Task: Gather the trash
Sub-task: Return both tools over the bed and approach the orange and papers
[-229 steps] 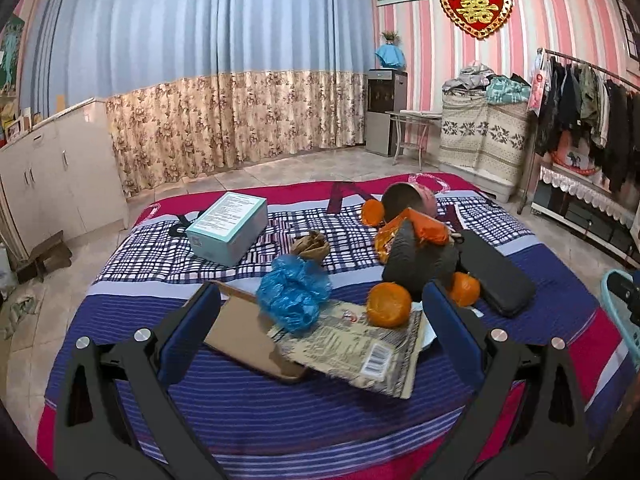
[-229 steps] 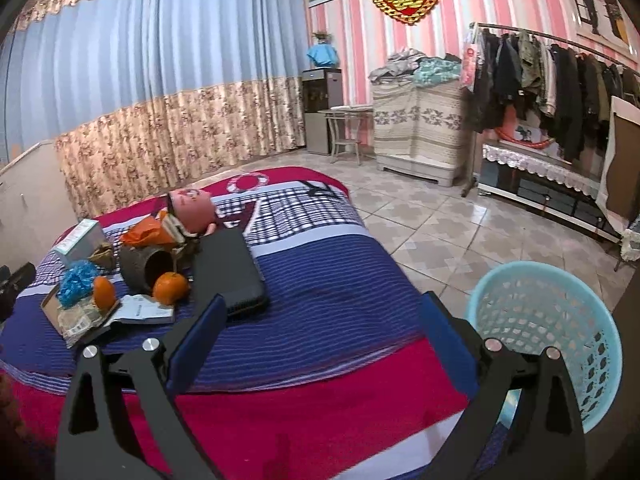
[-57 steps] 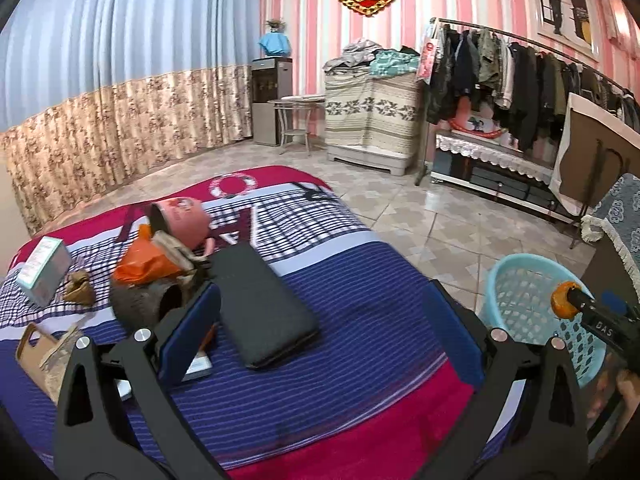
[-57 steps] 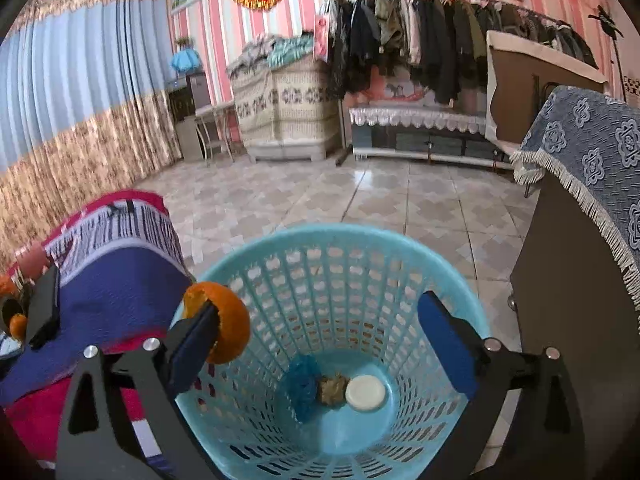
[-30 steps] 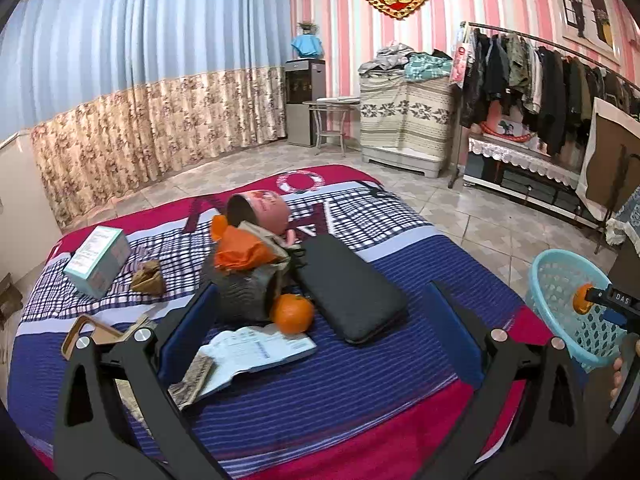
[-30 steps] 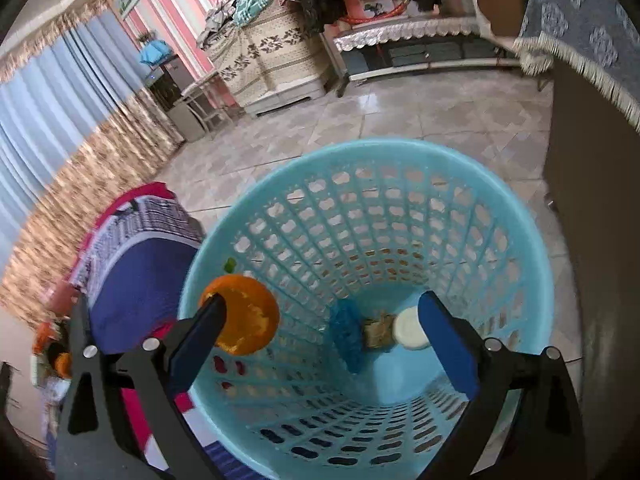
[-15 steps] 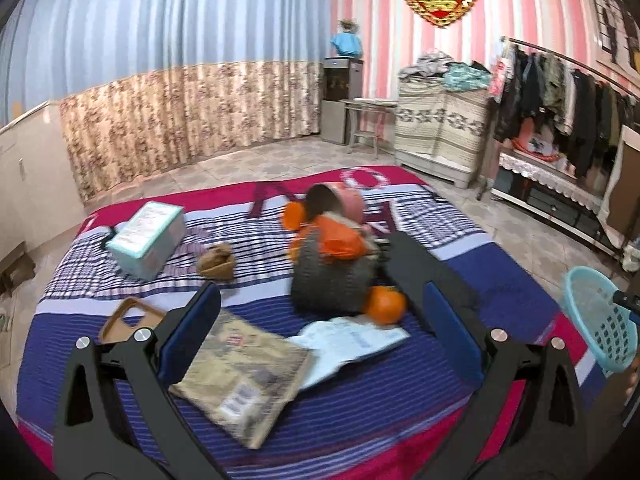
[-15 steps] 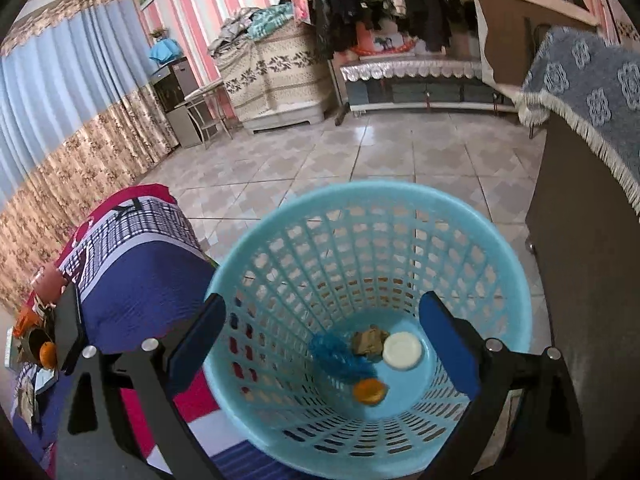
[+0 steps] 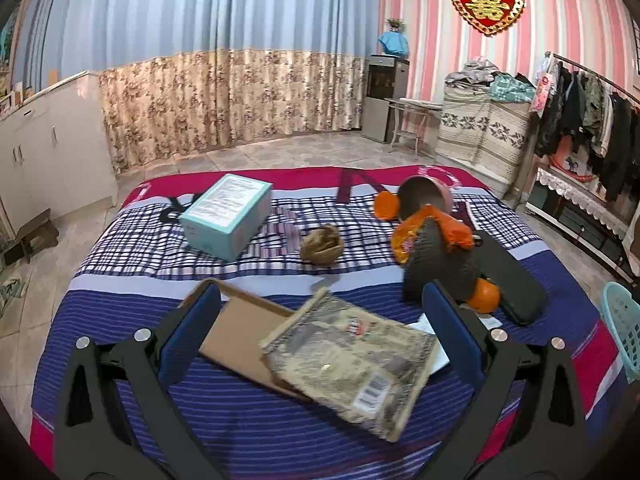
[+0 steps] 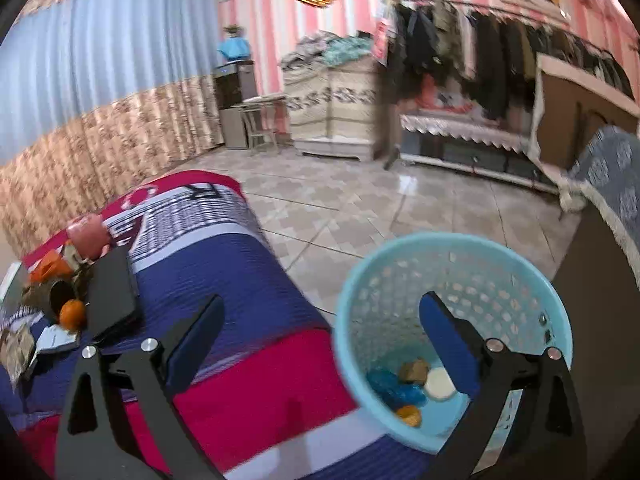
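My left gripper (image 9: pixel 320 320) is open and empty above the near part of the bed, over a crumpled printed wrapper (image 9: pixel 352 364) and a flat cardboard piece (image 9: pixel 240 336). A brown nutshell-like scrap (image 9: pixel 322 246), an orange (image 9: pixel 485 296), an orange peel (image 9: pixel 385 205) and an orange bag (image 9: pixel 452 228) lie further back. My right gripper (image 10: pixel 320 336) is open and empty beside the light blue basket (image 10: pixel 452 248), which holds a blue wad (image 10: pixel 394 386), an orange (image 10: pixel 409 416), a brown scrap and a white disc.
A teal box (image 9: pixel 226 214), a dark woven pot (image 9: pixel 438 264), a pink cup (image 9: pixel 428 196) and a black case (image 9: pixel 510 280) lie on the striped bed (image 9: pixel 160 288). The basket also shows at the right edge of the left wrist view (image 9: pixel 624 328). A dark cabinet (image 10: pixel 600 288) stands right of it.
The orange has dropped from my right gripper into the basket, and that gripper has pulled back and swung left. My left gripper has moved closer to the wrapper and cardboard.
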